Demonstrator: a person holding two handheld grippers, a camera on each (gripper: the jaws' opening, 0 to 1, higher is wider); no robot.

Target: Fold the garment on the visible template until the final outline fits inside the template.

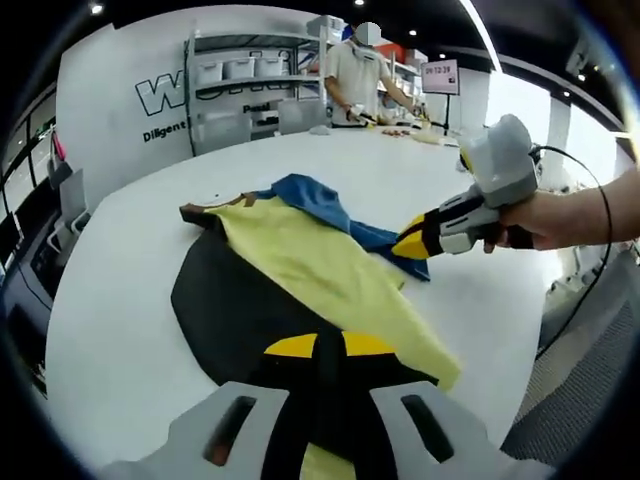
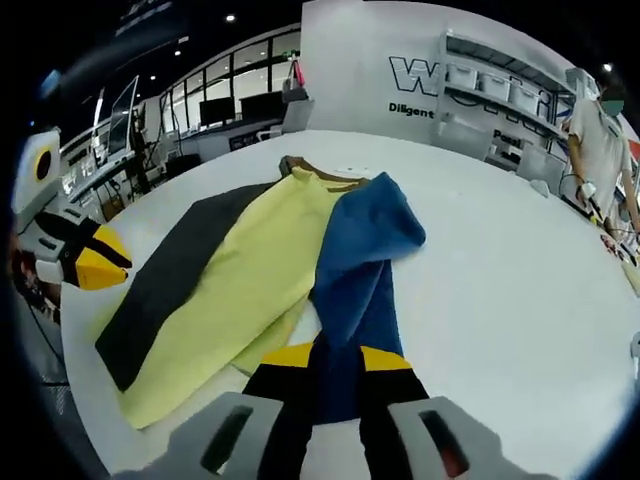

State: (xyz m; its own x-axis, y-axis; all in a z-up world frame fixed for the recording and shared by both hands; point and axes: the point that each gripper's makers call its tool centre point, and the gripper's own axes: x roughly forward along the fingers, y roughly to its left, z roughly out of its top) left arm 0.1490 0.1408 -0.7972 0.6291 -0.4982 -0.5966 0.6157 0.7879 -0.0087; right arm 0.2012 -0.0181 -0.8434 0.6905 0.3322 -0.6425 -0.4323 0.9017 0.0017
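Left gripper view: the left gripper [image 1: 318, 352] clenches the yellow-and-blue garment [image 1: 305, 262] on the dark template [image 1: 215, 305] on the white table [image 1: 110, 330]. Right gripper [image 2: 335, 362] jaws clamp its blue sleeve [image 2: 365, 265].

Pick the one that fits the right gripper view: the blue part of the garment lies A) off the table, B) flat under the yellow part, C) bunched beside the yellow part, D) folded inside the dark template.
C: the blue part lies crumpled beside the yellow part on the white table, clear of the dark template.
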